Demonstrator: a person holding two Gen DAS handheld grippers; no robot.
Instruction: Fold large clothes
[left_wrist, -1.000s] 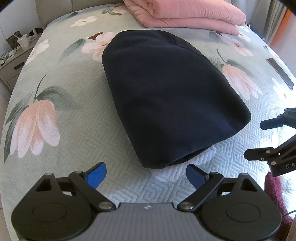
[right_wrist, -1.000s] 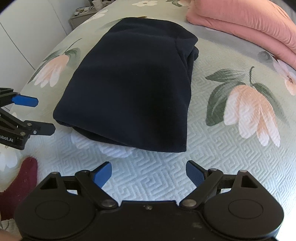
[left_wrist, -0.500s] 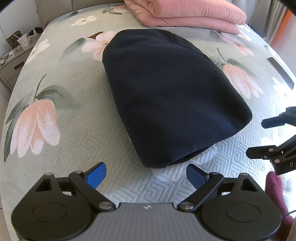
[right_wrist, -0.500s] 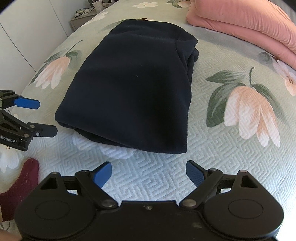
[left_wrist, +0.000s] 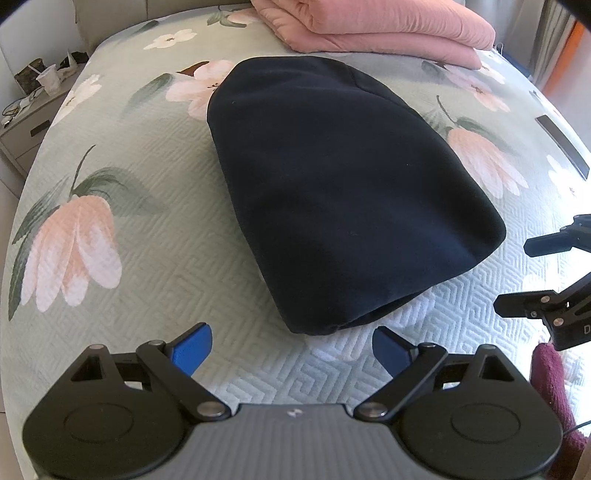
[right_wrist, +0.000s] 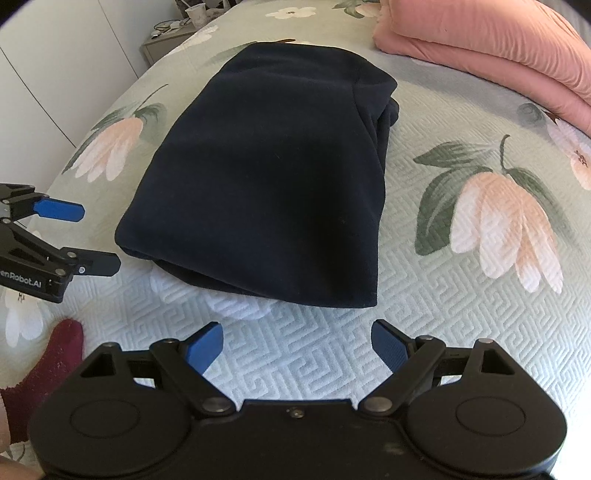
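Both grippers, the left gripper (left_wrist: 291, 343) and the right gripper (right_wrist: 297, 341), hang spread and empty just short of the dark navy garment (left_wrist: 343, 192) (already a compact folded bundle on the floral bedspread (left_wrist: 110, 266)), so little folding seems left

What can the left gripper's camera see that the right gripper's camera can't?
Only the left wrist view shows a flat dark strip lying near the bed's right edge, and the right gripper poking in from the side, open.

Only the right wrist view shows the bunched folds on the garment's right side, white cupboard doors, and the left gripper, open.

Both show the folded dark navy garment lying on the flowered bedspread, the folded pink blanket behind it, and a dark red sleeve.
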